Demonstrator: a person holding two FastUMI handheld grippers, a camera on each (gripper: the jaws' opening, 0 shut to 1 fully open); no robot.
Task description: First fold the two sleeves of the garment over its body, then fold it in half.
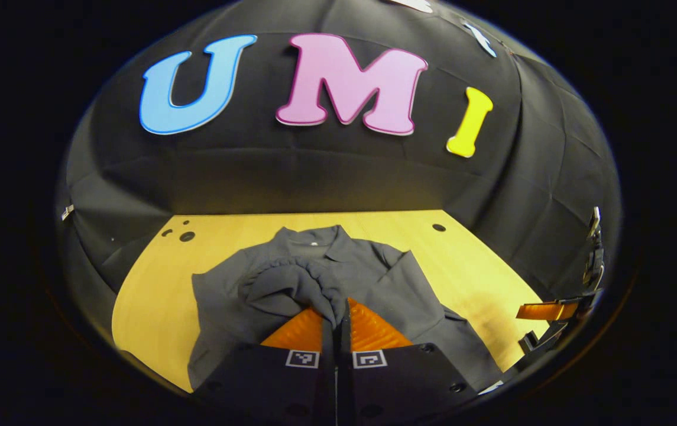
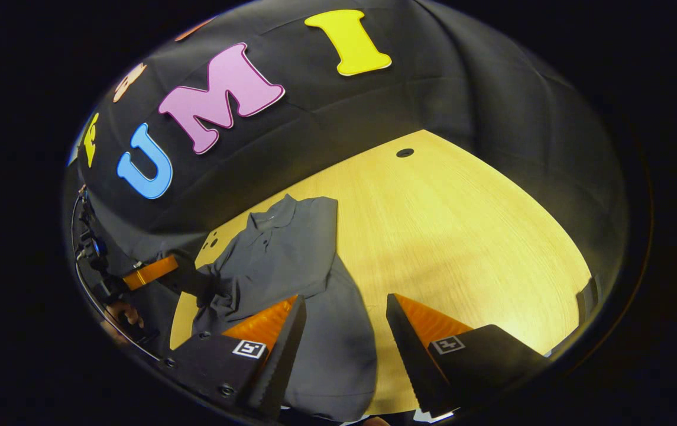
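Left gripper (image 1: 336,316) fingers pinched tight on the garment's (image 1: 373,278) sleeve cuff (image 1: 291,287), lifted clear to carry it over the body; right gripper (image 2: 341,331) fingers spread wide — empty above the hem, garment flat on the counter (image 2: 462,236).

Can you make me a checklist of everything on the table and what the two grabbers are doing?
Surface: wooden table, with small dark holes near the far edge.
Job's things: grey shirt lying on the table, collar toward the wall; right sleeve already folded over the body; left sleeve bunched up.
Clutter: nothing seen.
Grippers: left gripper shut on the left sleeve; right gripper open above the shirt's lower part.
Cables: nothing seen.
Surroundings: black cloth wall.
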